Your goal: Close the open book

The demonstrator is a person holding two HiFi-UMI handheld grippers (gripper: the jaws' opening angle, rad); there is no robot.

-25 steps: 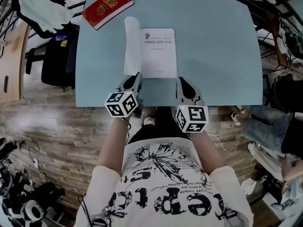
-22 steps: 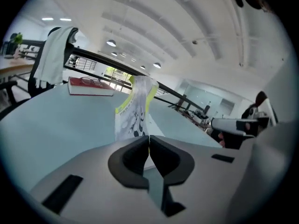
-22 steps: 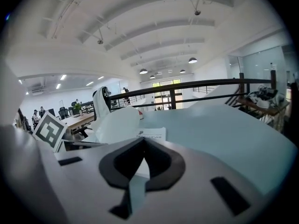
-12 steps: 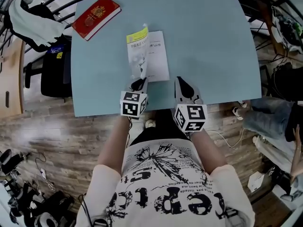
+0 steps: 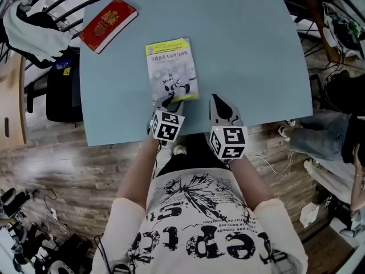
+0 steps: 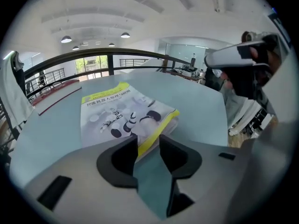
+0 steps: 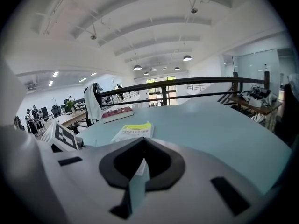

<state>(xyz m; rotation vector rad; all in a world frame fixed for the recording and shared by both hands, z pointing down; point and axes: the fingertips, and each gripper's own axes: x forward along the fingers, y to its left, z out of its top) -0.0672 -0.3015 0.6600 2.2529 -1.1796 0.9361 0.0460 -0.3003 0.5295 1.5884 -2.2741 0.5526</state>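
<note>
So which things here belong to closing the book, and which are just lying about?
Job:
book, lying shut
left tool, jaws opening, off the book's corner

Lying about:
red book
white cloth
right tool, shut

The person wears a white short-sleeved T-shirt [image 5: 199, 221] with black print. The left claw [image 5: 166, 103] and right claw [image 5: 220, 100] are grey, with a black-and-white marker cube [image 5: 167, 126] behind each.
</note>
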